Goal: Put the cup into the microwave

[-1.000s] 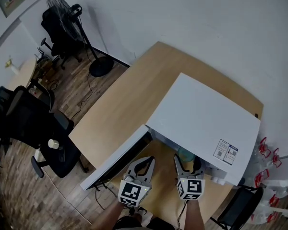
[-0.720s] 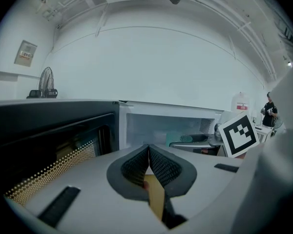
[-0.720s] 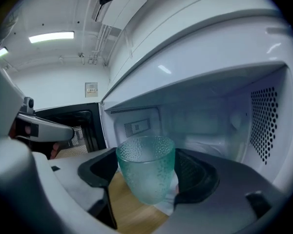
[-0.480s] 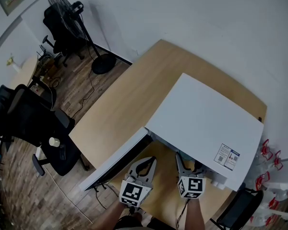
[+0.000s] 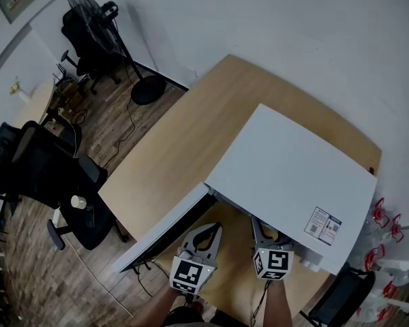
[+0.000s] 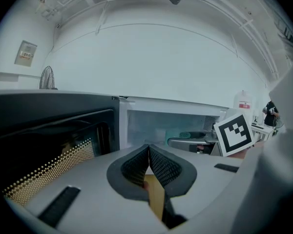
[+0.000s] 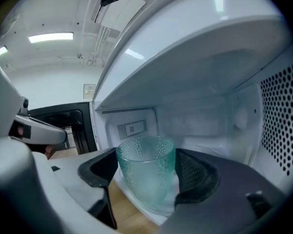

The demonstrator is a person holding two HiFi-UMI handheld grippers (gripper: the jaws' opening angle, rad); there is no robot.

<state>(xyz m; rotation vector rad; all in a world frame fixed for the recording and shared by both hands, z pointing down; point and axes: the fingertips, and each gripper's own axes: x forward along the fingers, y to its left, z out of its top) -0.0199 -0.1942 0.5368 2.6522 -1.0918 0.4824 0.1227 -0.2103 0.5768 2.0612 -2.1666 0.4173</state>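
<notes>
Teal pebbly glass cup (image 7: 146,167) is pinched between the jaws of the right tongs (image 7: 147,178), right at the mouth of the white microwave (image 5: 293,176), with its base over the front lip of the cavity floor. On the left the door (image 5: 167,234) hangs wide open. Meanwhile the left tongs (image 6: 149,162) are closed tight with nothing in them, just in front of the opening over the wooden worktop (image 5: 184,148).

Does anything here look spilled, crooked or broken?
Nothing stands out. The cup sits upright in the right gripper at the mouth of the microwave, whose door hangs open; the left gripper is shut and empty.
</notes>
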